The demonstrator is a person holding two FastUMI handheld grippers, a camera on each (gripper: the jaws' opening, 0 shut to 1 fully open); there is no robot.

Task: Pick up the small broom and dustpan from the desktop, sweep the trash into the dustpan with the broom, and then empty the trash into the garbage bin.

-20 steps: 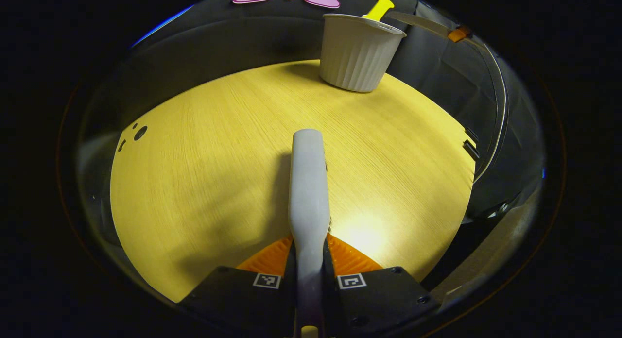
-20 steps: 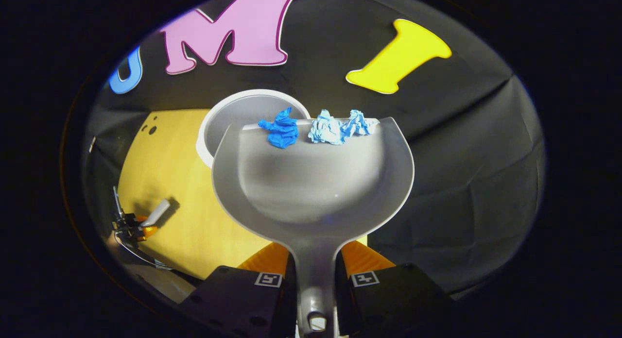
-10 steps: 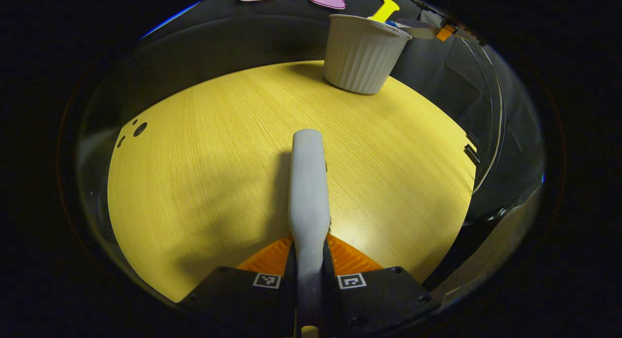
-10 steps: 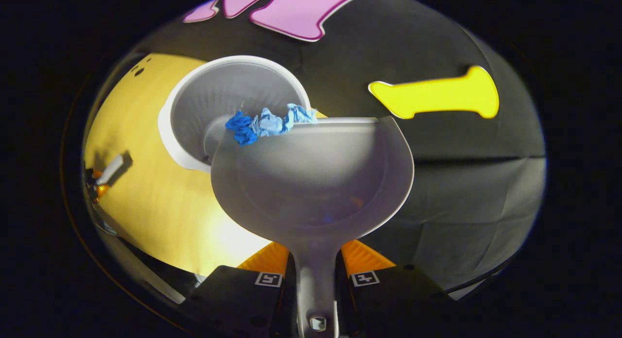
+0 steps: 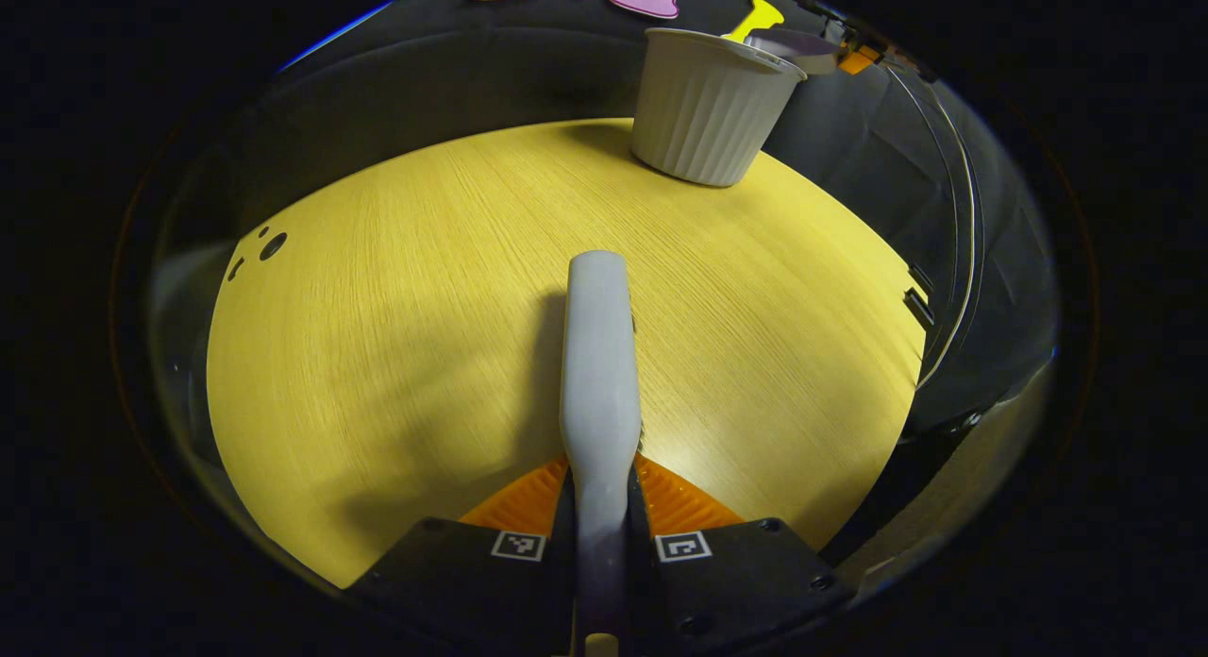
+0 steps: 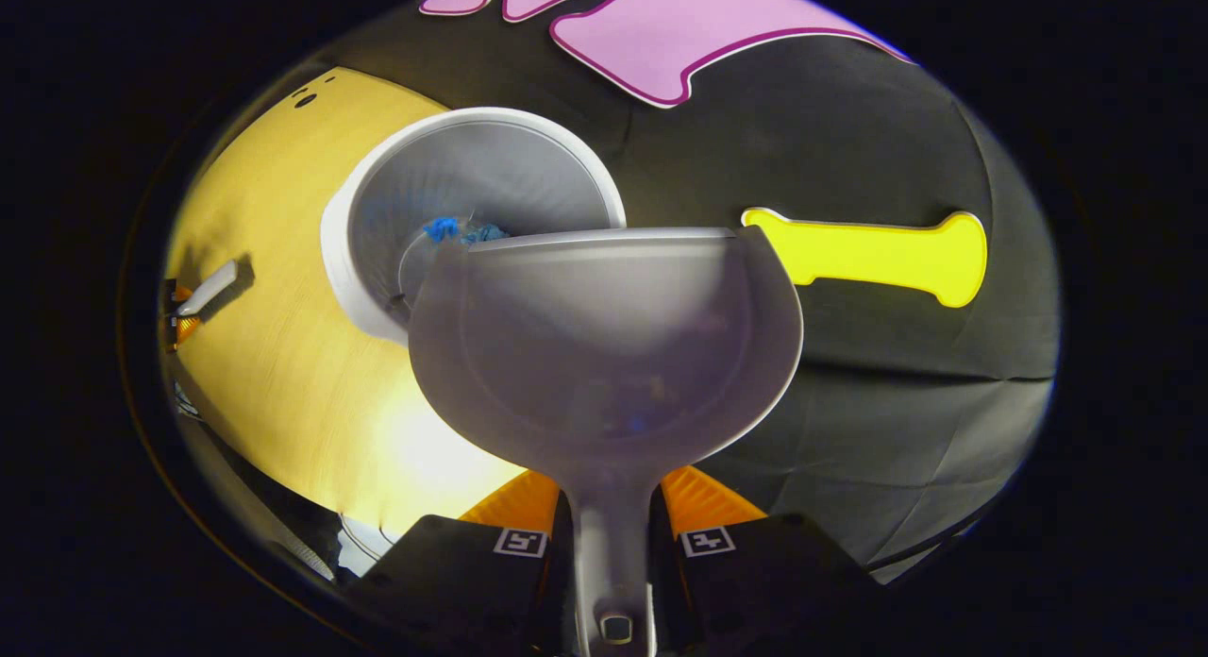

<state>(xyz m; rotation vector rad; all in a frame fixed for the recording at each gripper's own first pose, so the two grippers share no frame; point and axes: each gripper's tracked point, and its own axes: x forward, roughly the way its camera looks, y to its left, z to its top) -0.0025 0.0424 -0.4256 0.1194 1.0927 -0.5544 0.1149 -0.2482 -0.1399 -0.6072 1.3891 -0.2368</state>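
Note:
My right gripper (image 6: pixel 612 530) is shut on the handle of the grey dustpan (image 6: pixel 604 341), which is tipped over the white ribbed garbage bin (image 6: pixel 373 279). Blue crumpled paper scraps (image 6: pixel 461 230) lie inside the bin, just past the pan's lip. The pan's bowl holds nothing. My left gripper (image 5: pixel 601 525) is shut on the grey small broom (image 5: pixel 596 355), held low over the yellow wooden desktop (image 5: pixel 406 289). In the left gripper view the bin (image 5: pixel 713 100) stands at the far right of the desk with the dustpan's edge (image 5: pixel 797 48) above its rim. The broom (image 6: pixel 209 289) and left gripper appear far left in the right gripper view.
The desktop (image 6: pixel 274 355) has small round holes (image 5: pixel 269 248) near its far left corner. Black cloth walls close in the booth behind and to the right of the bin. A cable (image 5: pixel 967 213) runs along the right side.
The dustpan tilted further over the bin and the blue scraps slid off its lip into the bin. The left gripper with the broom stayed nearly still.

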